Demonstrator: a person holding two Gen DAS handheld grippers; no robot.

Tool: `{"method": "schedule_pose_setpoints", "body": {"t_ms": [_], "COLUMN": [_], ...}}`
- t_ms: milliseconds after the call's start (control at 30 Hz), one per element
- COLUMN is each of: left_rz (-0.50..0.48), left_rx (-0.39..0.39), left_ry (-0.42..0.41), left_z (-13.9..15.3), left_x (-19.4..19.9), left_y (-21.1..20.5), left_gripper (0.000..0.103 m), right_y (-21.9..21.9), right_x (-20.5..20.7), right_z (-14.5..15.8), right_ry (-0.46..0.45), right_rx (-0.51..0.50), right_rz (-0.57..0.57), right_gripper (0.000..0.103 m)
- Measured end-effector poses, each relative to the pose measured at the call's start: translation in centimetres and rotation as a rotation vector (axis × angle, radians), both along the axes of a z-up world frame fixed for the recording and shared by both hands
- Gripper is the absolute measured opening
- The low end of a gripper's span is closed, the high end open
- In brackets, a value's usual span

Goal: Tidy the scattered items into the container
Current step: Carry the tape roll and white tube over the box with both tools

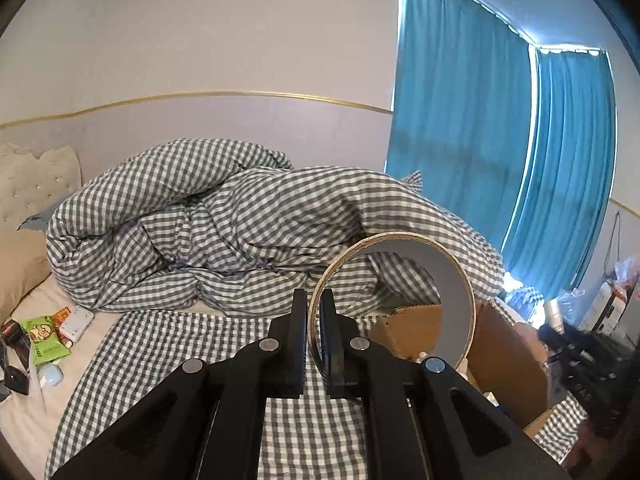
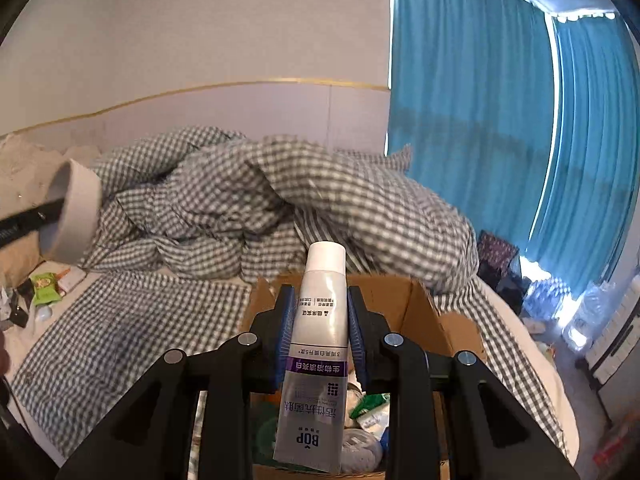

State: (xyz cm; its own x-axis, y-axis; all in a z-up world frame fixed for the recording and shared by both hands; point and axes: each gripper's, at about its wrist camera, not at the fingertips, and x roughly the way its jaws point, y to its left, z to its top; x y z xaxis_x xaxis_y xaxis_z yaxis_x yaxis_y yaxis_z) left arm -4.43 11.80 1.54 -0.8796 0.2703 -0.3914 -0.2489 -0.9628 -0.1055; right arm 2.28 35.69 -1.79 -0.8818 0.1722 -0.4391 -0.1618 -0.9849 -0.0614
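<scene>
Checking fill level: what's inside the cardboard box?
Right wrist view shows the cardboard box already holding green-and-white packets and a whitish bundle. The tube in the right claw covers the rest.

Box mouth open under the right tongs [image 2: 320, 320]

Cardboard box [image 2: 424, 300] gapes just below — its flaps flank them; the bunched checked duvet [image 2: 360, 200] blocks beyond.

White toothpaste tube [image 2: 320, 344] upright above open cardboard box [image 2: 424, 304]; tape roll [image 1: 394, 300] aloft.
</scene>
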Motion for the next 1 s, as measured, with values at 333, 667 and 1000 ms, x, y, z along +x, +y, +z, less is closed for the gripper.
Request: {"method": "schedule_pose_setpoints", "body": {"t_ms": [333,667,1000], "left_rz": [-0.063,-0.133,-0.249], "left_rx": [-0.014,-0.046,-0.040], "left_ry": [-0.023,-0.049,-0.111], "left_z": [-1.1,-2.5,-4.8], "left_x": [-0.3,-1.1,-2.2], "left_y": [4.2,9.2,17.4], "left_gripper": [0.006,0.006,0.006], "right_y": [5.3,7.2,9.6], "right_x": [-0.9,2.9,7.6], "right_z": [-4.7,-2.3,-0.1], "right_ry": [-0.095,0.013,0.064], "right_rx": [-0.001,-0.004,0.007], "right_rz": [-0.099,-0.156,-0.213], "right_gripper": [0.082,0.097,0.100]}}
